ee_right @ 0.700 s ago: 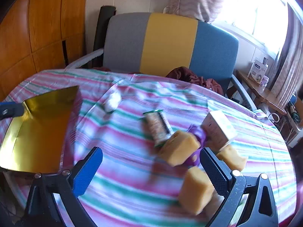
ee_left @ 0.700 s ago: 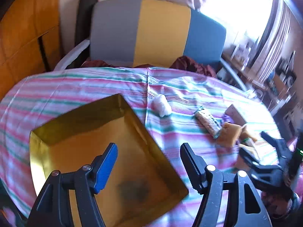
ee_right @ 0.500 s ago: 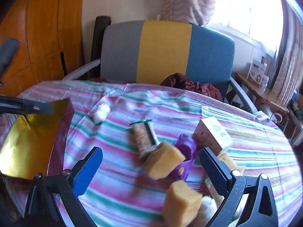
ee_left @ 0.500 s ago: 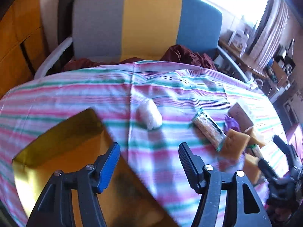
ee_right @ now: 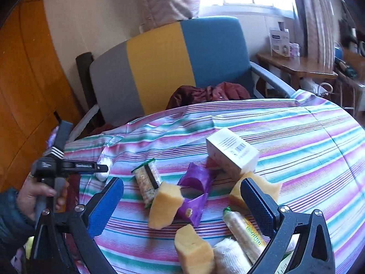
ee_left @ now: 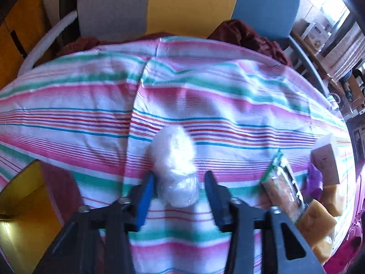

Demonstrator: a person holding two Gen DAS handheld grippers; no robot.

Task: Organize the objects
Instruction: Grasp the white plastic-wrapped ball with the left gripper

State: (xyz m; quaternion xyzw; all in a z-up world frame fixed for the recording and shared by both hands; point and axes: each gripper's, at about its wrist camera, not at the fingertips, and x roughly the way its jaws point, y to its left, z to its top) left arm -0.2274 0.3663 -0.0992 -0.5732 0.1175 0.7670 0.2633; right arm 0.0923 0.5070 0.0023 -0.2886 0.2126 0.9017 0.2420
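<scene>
My left claw straddles the white wrapped bundle on the striped tablecloth, jaws apart, not yet clamped; its long axis runs straight ahead. The gold tray sits left. My right claw hovers open over the sponges.

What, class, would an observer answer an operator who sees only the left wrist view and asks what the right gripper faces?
Observer: The right gripper is open, pointing at a purple wrapper.
Operator: Is anything else there like my wrapped white ball?
Observer: Yes, a second white bundle lies nearest that camera, beside a green-labelled bar.
Operator: Is the box printed?
Observer: The white box shows a barcode on its upper face.
</scene>
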